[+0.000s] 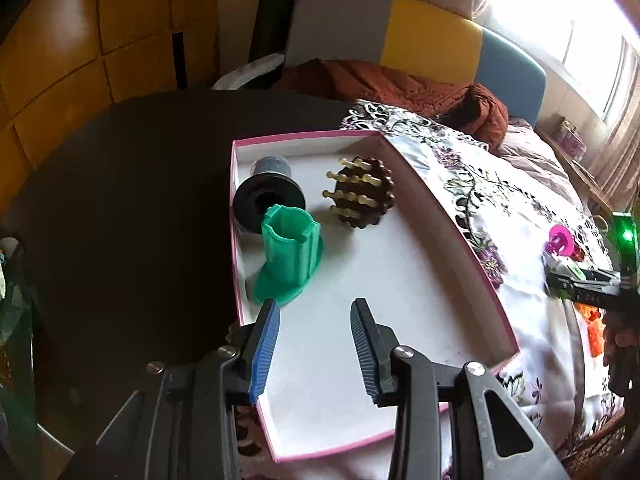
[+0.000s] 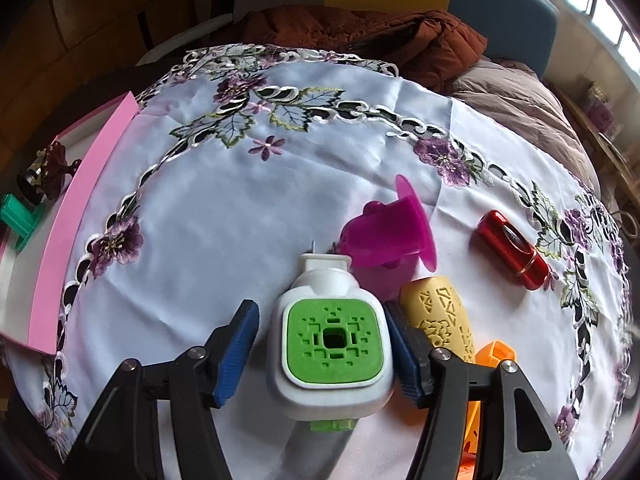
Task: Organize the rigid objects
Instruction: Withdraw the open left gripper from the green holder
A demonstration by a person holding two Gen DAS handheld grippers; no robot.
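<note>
A pink-edged white box (image 1: pixel 440 240) holds a green flanged plastic part (image 1: pixel 290 256), a black spool (image 1: pixel 266 196) and a brown comb head with pale pegs (image 1: pixel 360 196). My left gripper (image 1: pixel 316 320) is open and empty above the box, just right of the green part. My right gripper (image 2: pixel 320 340) is open with its fingers on either side of a white plug-in device with a green face (image 2: pixel 332 340) lying on the cloth. The right finger touches or nearly touches it; the left finger stands apart. A magenta flanged part (image 2: pixel 384 232), a yellow patterned cylinder (image 2: pixel 440 316) and a red case (image 2: pixel 512 248) lie nearby.
A white embroidered floral cloth (image 2: pixel 240 208) covers the table's right part; the dark tabletop (image 1: pixel 120 200) is bare to the left. An orange piece (image 2: pixel 492 356) lies behind the right finger. The box's pink wall (image 2: pixel 76 224) stands at the far left. A rust jacket (image 2: pixel 360 36) lies behind.
</note>
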